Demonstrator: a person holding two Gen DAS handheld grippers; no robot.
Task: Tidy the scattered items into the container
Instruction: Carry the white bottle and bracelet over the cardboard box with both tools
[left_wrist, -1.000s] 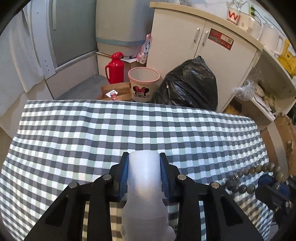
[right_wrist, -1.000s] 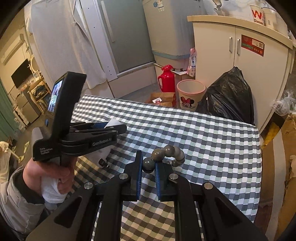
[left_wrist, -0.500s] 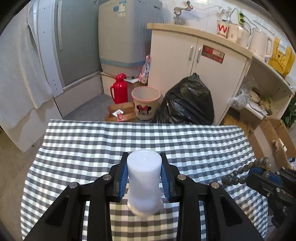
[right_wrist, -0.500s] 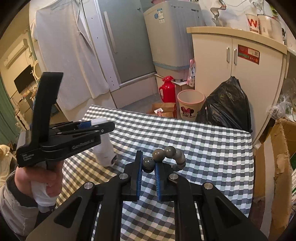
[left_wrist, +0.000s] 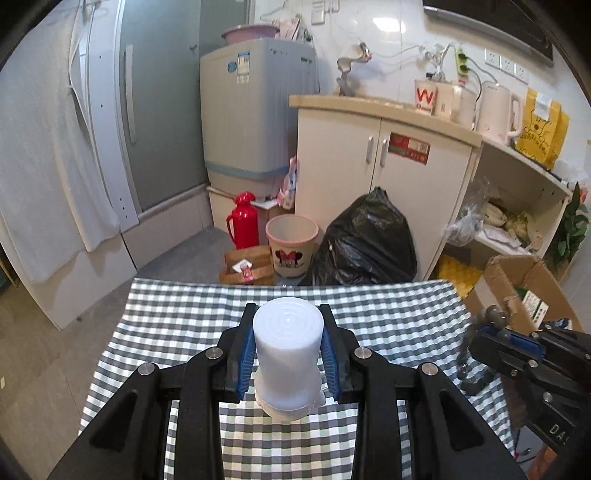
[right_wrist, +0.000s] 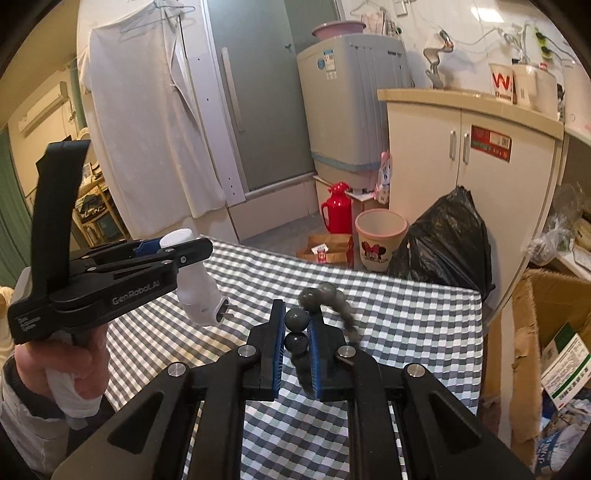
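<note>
The white plug-in device (left_wrist: 287, 354) looks like hollow, rigid plastic, so I judge it light and unlikely to deform, though its smooth rounded shell could slide under a weak pinch. The sensible hold is across the cylinder's middle, which is where the left claw (left_wrist: 288, 350) pinches it now, blue pads on either side. It is a pale cylinder with faint concentric rings on its flat end; in the right wrist view (right_wrist: 194, 280) it widens toward a base carrying two metal prongs that should be kept clear of knocks. It hangs lifted above the tabletop (left_wrist: 388, 306), not touching it.

The bead string (right_wrist: 295, 332) is the opposite kind of thing: dark grey round beads on a loose loop, limp and prone to swinging, each bead hard and slick. The right claw (right_wrist: 297, 354) is closed on two beads stacked between its pads, the rest curling off blurred to the right, also in the air.

The tabletop wears a grey-and-white checked cloth. No container for the items is certain in either view; a cardboard box (right_wrist: 554, 354) stands open beside the tabletop's right edge.
</note>
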